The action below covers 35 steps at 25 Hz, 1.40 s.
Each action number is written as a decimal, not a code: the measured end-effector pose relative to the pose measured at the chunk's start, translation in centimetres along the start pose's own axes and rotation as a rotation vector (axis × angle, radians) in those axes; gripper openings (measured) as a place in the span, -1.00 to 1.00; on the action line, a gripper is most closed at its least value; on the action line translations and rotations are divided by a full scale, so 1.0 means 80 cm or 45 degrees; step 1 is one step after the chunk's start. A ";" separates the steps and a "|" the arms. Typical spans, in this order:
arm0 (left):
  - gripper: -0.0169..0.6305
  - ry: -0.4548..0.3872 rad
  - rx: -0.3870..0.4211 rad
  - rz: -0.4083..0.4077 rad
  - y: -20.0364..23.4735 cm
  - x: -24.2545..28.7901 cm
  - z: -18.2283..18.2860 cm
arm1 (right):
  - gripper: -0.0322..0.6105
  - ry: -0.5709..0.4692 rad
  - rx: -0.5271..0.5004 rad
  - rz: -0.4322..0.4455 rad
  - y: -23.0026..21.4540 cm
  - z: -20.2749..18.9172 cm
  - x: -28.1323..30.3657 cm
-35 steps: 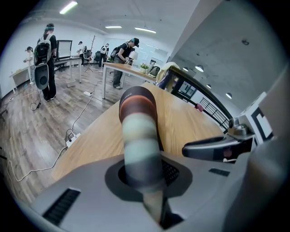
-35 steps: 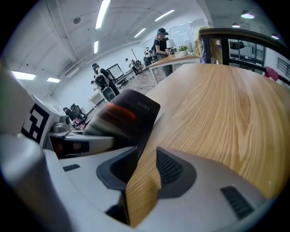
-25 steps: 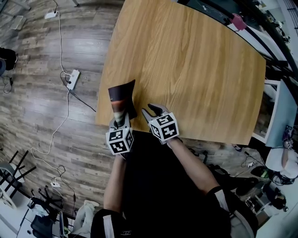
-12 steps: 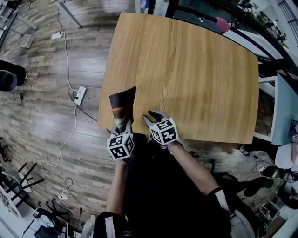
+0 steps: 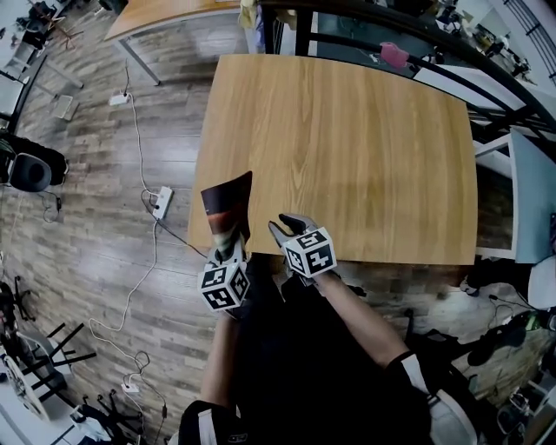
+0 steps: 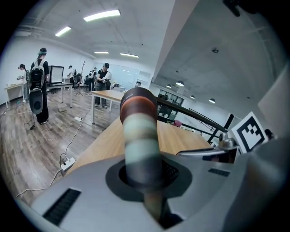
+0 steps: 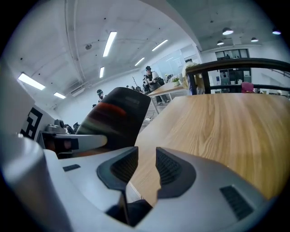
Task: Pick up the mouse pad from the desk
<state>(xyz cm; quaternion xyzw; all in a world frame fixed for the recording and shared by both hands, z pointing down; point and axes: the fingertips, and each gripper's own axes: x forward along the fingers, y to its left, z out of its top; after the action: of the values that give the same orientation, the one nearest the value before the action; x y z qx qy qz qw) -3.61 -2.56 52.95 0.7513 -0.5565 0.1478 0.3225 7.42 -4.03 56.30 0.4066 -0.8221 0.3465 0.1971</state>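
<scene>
The mouse pad (image 5: 228, 202), dark with a red and pale band, hangs curled above the desk's (image 5: 347, 148) near left corner. My left gripper (image 5: 228, 248) is shut on its lower edge. In the left gripper view the pad (image 6: 140, 136) stands up as a blurred roll out of the shut left gripper (image 6: 144, 181). My right gripper (image 5: 287, 224) hovers just to its right over the desk's near edge. It is open and its jaws are closing a little, with nothing between them. The right gripper view shows the right gripper (image 7: 141, 165), a gap between its pads, the pad (image 7: 115, 118) to the left and the desk (image 7: 217, 122) ahead.
A pink object (image 5: 393, 56) sits at the desk's far edge, by a black railing (image 5: 365, 22). A power strip (image 5: 161, 202) and cables lie on the wood floor to the left. Another table (image 5: 165, 13) stands beyond. Several people (image 6: 38, 86) stand far off.
Both grippers have risen from the desk's near edge, the left one carrying the mouse pad up with it. The head view now takes in more of the room beyond the desk.
</scene>
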 end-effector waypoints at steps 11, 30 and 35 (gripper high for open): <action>-0.81 -0.085 0.099 -0.189 -0.050 -0.016 0.062 | -0.48 -0.287 0.039 -0.136 -0.010 0.087 -0.095; -0.81 -0.092 0.291 -0.481 -0.095 -0.035 0.107 | -0.49 -0.586 0.165 -0.524 -0.032 0.110 -0.249; -0.81 -0.117 0.304 -0.511 -0.105 -0.048 0.112 | -0.50 -0.624 0.137 -0.582 -0.031 0.106 -0.274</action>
<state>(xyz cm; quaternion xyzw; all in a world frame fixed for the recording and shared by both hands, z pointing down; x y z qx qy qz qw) 1.72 -4.07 41.32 0.8856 -0.3888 0.1112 0.2286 22.02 0.39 38.23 0.6613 -0.7132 0.2282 0.0443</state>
